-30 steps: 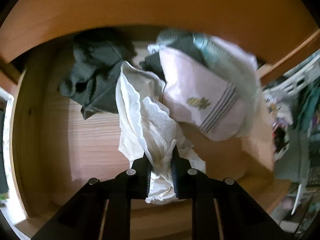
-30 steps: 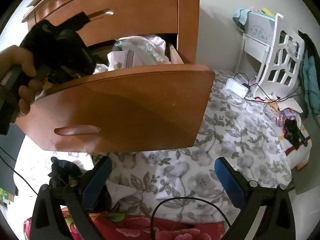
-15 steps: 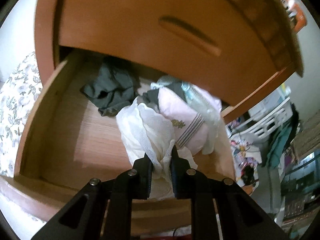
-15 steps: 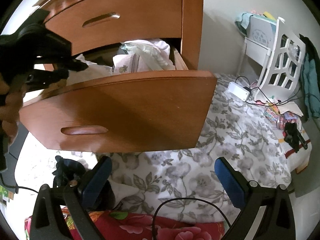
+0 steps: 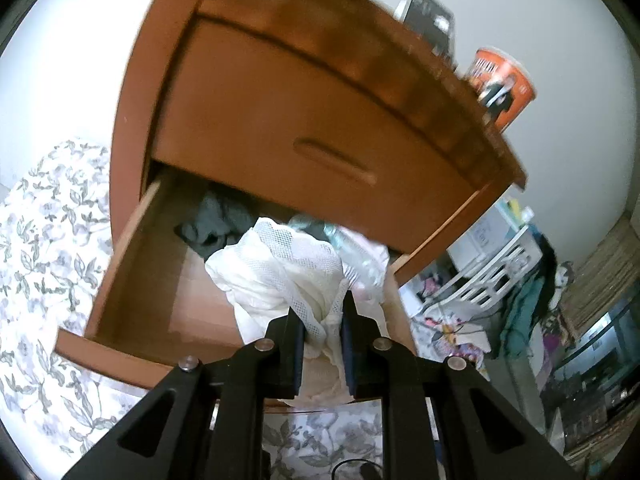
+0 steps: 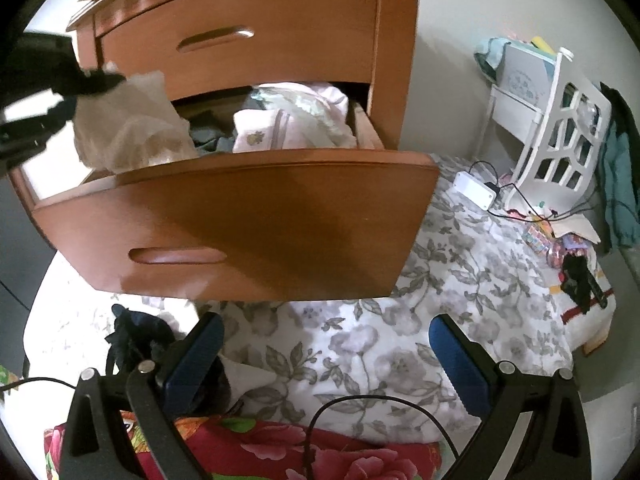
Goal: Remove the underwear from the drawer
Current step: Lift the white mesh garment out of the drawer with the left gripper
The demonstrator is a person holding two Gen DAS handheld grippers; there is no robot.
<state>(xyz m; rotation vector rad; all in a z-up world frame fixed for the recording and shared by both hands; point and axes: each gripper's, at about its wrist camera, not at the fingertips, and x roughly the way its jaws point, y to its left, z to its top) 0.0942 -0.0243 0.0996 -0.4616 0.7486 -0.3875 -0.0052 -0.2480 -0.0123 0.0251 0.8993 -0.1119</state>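
Underwear (image 5: 288,276), a cream-white mesh-edged piece, hung bunched between the left tongs (image 5: 322,320), whose jaws were clamped tight on a fold of it. In the right wrist view the cloth (image 6: 132,128) appeared above the front left corner of the open drawer (image 6: 248,224), its lower folds level with or just behind the front panel, so it could not be told whether it had fully cleared the rim. The step in hand looked like the lift-out: the garment was gripped and raised, though not yet carried away from the drawer. The next move would likely call for bringing it up and over the front panel without letting the trailing cloth snag there, then setting it down somewhere outside. The right tongs (image 6: 324,344) stood wide apart and held nothing, low in front of the drawer over the floral bedspread (image 6: 400,320). Still in the drawer lay a dark grey garment (image 5: 216,220) towards the back and a pale pink folded piece (image 6: 260,132) with a small motif, just beside the lifted cloth. The closed drawer (image 5: 320,136) above overhung the open one, limiting room at the back. An orange tub (image 5: 502,84) stood on the dresser top, well apart.
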